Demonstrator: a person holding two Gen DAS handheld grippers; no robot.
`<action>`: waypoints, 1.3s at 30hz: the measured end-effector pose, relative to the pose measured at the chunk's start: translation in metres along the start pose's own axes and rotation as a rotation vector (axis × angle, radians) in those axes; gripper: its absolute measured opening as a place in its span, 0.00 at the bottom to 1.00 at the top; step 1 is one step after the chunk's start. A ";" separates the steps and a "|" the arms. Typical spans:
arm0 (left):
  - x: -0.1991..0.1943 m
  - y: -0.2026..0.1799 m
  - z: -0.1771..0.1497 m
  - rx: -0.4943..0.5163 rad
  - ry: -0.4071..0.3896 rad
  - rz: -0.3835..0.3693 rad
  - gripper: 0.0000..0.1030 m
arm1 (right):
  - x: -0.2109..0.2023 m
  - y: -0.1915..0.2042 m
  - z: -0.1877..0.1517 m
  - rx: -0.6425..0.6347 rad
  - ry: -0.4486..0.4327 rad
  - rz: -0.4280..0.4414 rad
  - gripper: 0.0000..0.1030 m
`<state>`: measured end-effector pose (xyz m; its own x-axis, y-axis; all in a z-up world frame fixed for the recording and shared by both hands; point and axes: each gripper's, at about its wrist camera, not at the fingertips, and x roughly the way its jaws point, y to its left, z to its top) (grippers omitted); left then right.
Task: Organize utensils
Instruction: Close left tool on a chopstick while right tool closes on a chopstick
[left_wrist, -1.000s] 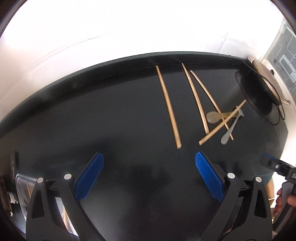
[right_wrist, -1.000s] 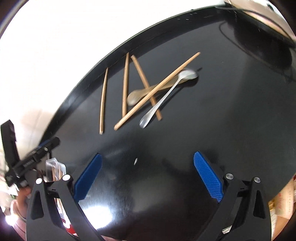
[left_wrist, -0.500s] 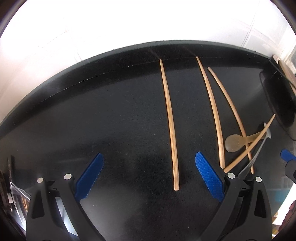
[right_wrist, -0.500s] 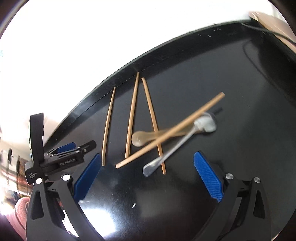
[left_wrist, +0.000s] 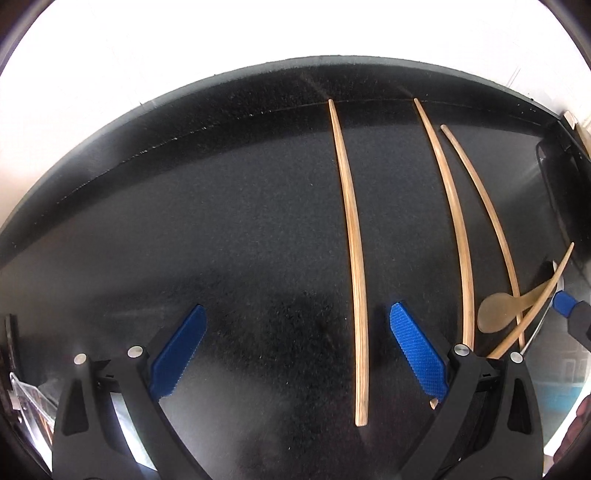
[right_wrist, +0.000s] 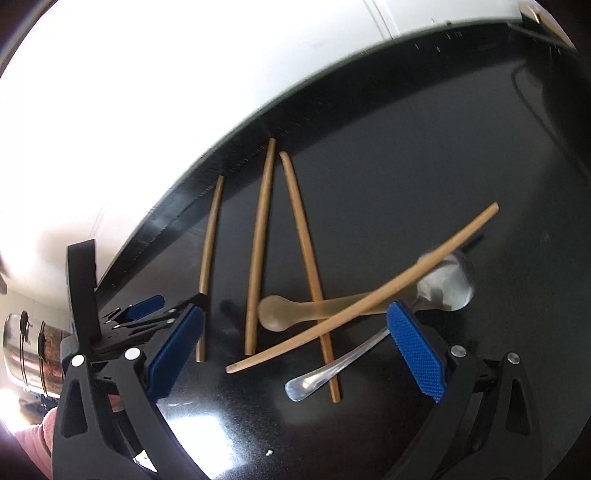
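Nearest, the right gripper (right_wrist: 295, 354) hangs with fingers (right_wrist: 415, 349) spread wide and empty over the crossed pile: one metal spoon (right_wrist: 373, 343), one translucent spoon (right_wrist: 310, 308), and a diagonal chopstick (right_wrist: 364, 291) lying across both. The left gripper (left_wrist: 297, 354), equally wide and empty, straddles the lone chopstick (left_wrist: 352, 258) running toward 12 o'clock. Four chopsticks and two spoons lie on the black worktop (left_wrist: 184, 221). Likely risks: closing on the pile could pinch several pieces together or flick the top chopstick away; thin, round sticks may roll from flat fingers.
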<state>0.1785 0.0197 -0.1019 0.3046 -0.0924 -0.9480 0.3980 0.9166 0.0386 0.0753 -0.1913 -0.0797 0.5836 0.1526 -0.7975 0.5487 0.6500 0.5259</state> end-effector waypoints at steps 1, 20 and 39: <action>0.003 0.000 0.000 -0.001 0.004 -0.002 0.94 | -0.001 -0.001 0.000 -0.002 -0.009 -0.004 0.93; 0.010 -0.008 0.012 -0.033 -0.074 0.004 0.95 | 0.011 0.002 0.018 -0.048 -0.011 -0.015 0.78; 0.007 -0.031 0.028 -0.051 -0.099 0.009 0.95 | 0.026 0.015 0.020 -0.150 0.072 -0.094 0.24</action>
<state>0.1923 -0.0206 -0.1010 0.3927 -0.1200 -0.9118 0.3513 0.9359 0.0281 0.1107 -0.1920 -0.0864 0.4871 0.1354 -0.8628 0.5004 0.7664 0.4028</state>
